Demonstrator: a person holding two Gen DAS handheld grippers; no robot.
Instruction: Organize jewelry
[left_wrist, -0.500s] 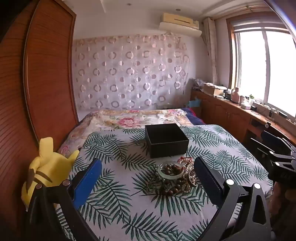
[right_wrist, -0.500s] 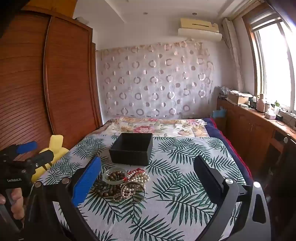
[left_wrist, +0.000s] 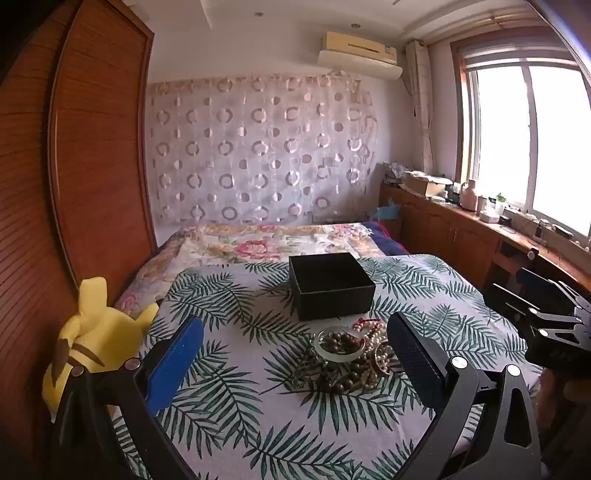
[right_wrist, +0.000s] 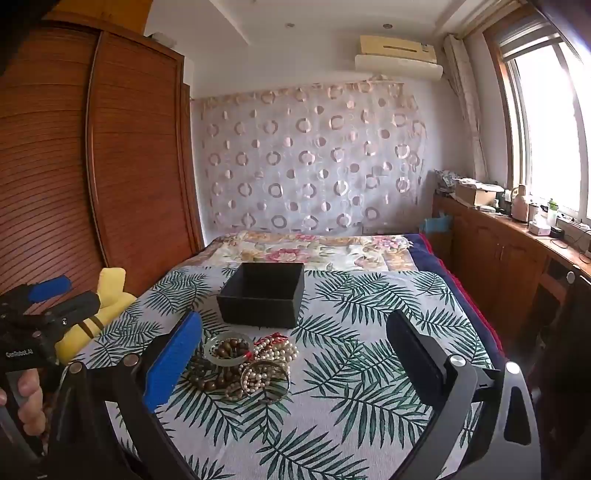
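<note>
A heap of jewelry (left_wrist: 347, 360) lies on the palm-leaf cloth: a pale jade bangle (left_wrist: 338, 345), brown wooden beads, pearl strands and a red string. It also shows in the right wrist view (right_wrist: 247, 363). An open, empty black box (left_wrist: 330, 285) stands just behind the heap, and shows in the right wrist view (right_wrist: 263, 294) too. My left gripper (left_wrist: 295, 339) is open and empty, held short of the heap. My right gripper (right_wrist: 293, 339) is open and empty, with the heap near its blue left finger (right_wrist: 173, 360).
A yellow plush toy (left_wrist: 90, 339) sits at the table's left edge against the wooden wardrobe (left_wrist: 74, 166). A floral bed (left_wrist: 266, 242) lies behind the table. Wooden cabinets (right_wrist: 509, 254) with clutter run under the window on the right.
</note>
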